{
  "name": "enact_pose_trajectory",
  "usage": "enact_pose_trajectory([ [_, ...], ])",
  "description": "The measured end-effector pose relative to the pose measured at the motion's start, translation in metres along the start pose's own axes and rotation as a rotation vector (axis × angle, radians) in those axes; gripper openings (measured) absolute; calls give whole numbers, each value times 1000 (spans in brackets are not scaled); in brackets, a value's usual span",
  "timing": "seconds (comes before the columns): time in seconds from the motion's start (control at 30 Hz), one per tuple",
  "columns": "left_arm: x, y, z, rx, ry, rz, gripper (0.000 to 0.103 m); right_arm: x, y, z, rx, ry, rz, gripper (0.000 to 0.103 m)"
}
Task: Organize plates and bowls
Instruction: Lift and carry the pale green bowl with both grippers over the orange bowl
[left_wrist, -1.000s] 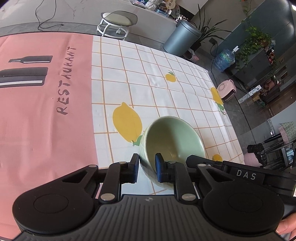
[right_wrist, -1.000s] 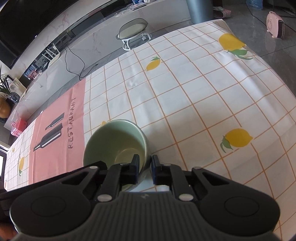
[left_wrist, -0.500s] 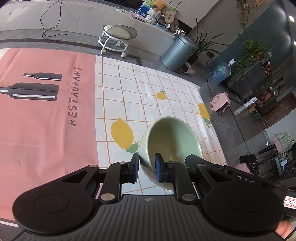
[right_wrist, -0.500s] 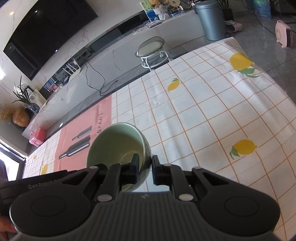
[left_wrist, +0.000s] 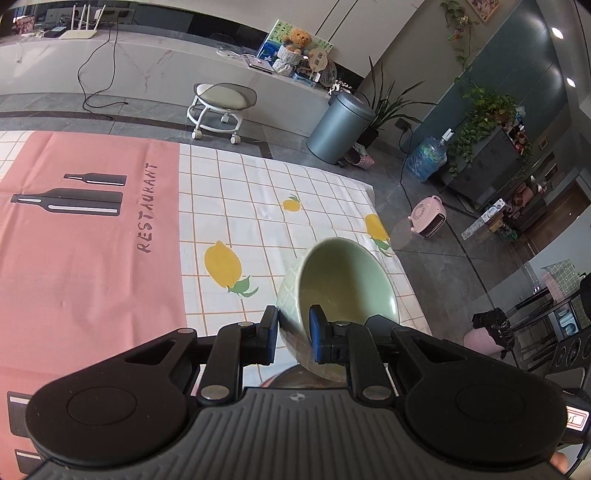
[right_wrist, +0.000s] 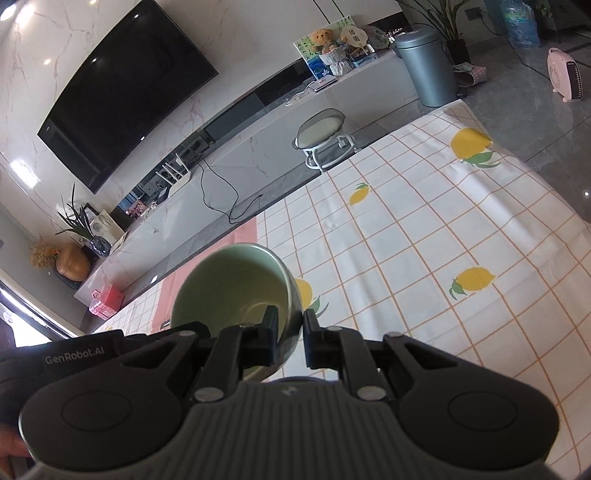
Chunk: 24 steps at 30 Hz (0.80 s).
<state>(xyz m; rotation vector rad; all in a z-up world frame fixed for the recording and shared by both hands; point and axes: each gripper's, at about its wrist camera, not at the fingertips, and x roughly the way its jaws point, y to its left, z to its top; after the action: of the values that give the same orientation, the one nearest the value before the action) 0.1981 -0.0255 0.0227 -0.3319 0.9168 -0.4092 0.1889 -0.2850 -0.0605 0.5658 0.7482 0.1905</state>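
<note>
A pale green bowl hangs tilted above the lemon-print tablecloth, held from both sides. My left gripper is shut on the bowl's near left rim, one pad outside the wall and one inside. In the right wrist view the same bowl fills the lower middle, and my right gripper is shut on its right rim in the same way. The left gripper's black housing shows at the bowl's left. The bowl looks empty.
A pink mat with bottle prints covers the table's left part. Beyond the table stand a small wheeled stool, a grey bin and a pink heater on the floor. A dark rounded shape shows under the bowl, unclear.
Both grippers have risen with the bowl held between them. The table has dropped away below, and more of the room beyond it has come into view.
</note>
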Motion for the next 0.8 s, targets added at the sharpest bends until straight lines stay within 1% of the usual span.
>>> enact_pose_trajectory([
  [0.13, -9, -6, -13, 31, -6, 0, 20, -20, 1, -16, 4, -32, 17, 12],
  [0.23, -12, -7, -22, 33, 11, -11, 20, -30, 0, -28, 1, -41, 9, 12],
  [0.4, -17, -4, -41, 33, 29, -27, 20, -40, -10, -47, 56, -6, 3, 12],
  [0.5, -18, 0, -50, 19, 40, -38, 20, -44, -7, -55, 46, 1, -15, 12],
  [0.63, -16, 7, -59, -26, 80, -74, 20, -51, -2, -64, -9, 12, -54, 12],
  [0.73, -15, 4, -63, -18, 96, -90, 20, -55, -9, -65, 8, 33, -66, 12],
  [0.8, -17, 0, -66, -6, 92, -101, 20, -59, -13, -64, 20, 39, -68, 12],
])
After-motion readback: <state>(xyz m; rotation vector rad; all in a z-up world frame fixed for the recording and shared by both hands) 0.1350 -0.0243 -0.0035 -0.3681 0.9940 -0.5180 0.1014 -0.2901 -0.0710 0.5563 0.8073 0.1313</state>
